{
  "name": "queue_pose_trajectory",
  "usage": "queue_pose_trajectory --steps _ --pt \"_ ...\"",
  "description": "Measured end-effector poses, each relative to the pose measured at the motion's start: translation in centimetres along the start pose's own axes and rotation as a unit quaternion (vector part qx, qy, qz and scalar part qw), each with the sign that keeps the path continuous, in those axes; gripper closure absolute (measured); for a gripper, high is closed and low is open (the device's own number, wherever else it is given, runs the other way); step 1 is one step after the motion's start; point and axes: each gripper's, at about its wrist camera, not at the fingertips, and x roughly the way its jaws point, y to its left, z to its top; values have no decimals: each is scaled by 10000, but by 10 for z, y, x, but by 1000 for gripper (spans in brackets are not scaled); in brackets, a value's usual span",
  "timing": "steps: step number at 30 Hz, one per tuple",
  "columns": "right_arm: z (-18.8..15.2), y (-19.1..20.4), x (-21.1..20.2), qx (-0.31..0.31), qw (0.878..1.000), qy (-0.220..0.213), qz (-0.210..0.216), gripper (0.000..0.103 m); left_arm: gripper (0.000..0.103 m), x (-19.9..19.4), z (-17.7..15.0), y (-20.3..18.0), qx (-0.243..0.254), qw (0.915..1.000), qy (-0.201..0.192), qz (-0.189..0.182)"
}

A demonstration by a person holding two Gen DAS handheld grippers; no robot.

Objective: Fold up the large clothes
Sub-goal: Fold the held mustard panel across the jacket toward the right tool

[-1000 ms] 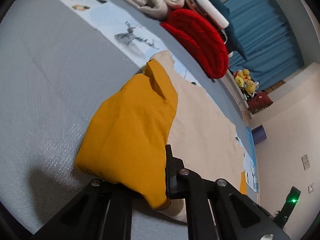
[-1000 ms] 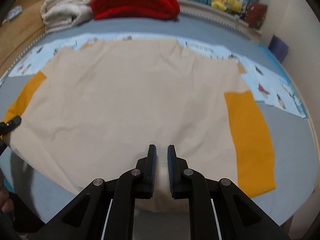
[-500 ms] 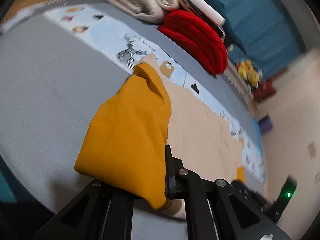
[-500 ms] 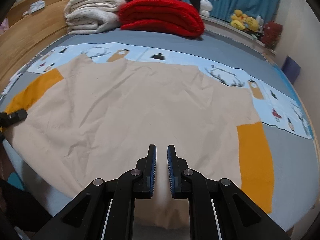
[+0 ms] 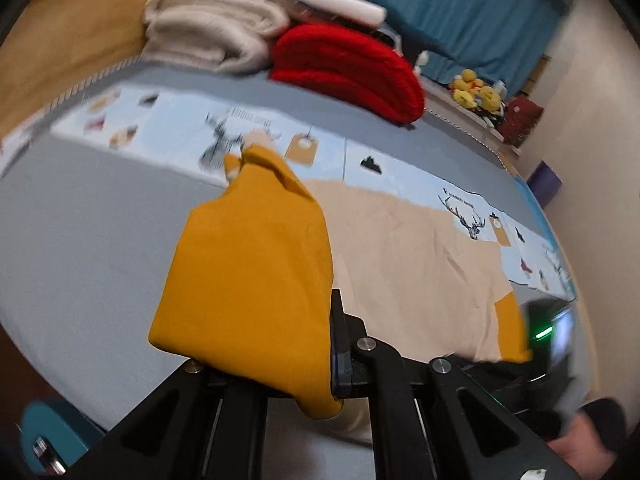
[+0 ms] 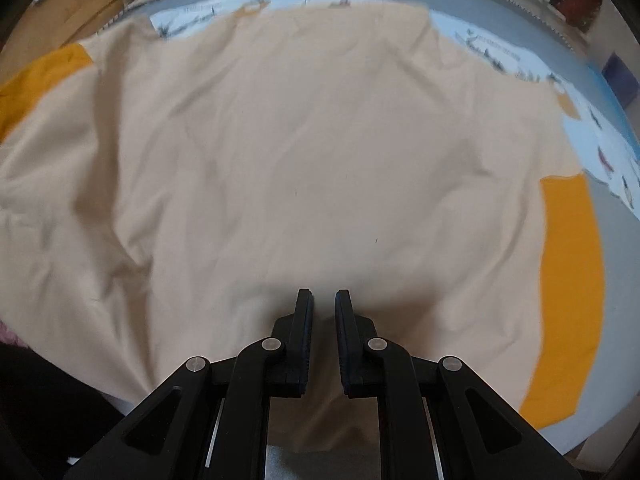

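Left gripper (image 5: 316, 344) pinches the mustard sleeve (image 5: 248, 280) (one finger hidden); right gripper (image 6: 322, 308) nearly closed, empty.

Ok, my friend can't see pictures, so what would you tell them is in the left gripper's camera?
The left gripper pinches a mustard-yellow sleeve of a big beige shirt spread on a grey bed. Behind sit a red blanket, folded cream blankets and blue curtains.
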Motion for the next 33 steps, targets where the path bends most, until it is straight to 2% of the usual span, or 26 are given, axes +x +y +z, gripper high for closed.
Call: queue_pose_trajectory --steps 3,6,8,10,11,14,17,19,21,24,28,30,33 --pt "16 -18 -44 190 9980 -589 145 90 96 2 -2 -8 92 9999 30 -42" --pt "31 -45 -108 146 9872 -1585 54 89 96 5 -4 -18 134 9999 23 -60" --pt "37 -67 -149 -33 9750 -2218 -148 81 96 6 -4 -27 159 9998 6 -111" --pt "36 -94 -174 -153 9635 -2631 -470 54 96 7 -4 -38 208 9996 -22 -164" --pt "37 -106 -180 -155 9606 -2714 -579 51 97 8 -4 -44 238 9995 -31 -191" --pt "18 -145 -181 216 9591 -2710 -789 50 97 13 -6 -74 437 9985 -42 -331" --pt "2 -187 -170 797 9656 -2309 -888 50 97 22 -9 -111 689 9964 -14 -501" --pt "-8 -204 -178 1012 9600 -2466 -852 50 98 29 -16 -141 898 9938 33 -648" --pt "-16 -214 -181 1102 9593 -2449 -873 50 98 36 -25 -171 1157 9901 95 -792" --pt "-35 -233 -185 1251 9604 -2342 -839 50 98 46 -44 -220 1569 9812 247 -1100" --pt "-50 -250 -186 1368 9618 -2273 -671 50 98 63 -73 -273 2095 9644 616 -1494" --pt "-56 -254 -184 1370 9645 -2190 -552 50 98 82 -89 -291 2321 9517 1084 -1693" --pt "-59 -256 -178 1297 9690 -2068 -380 50 96 101 -100 -294 2339 9429 1562 -1785"
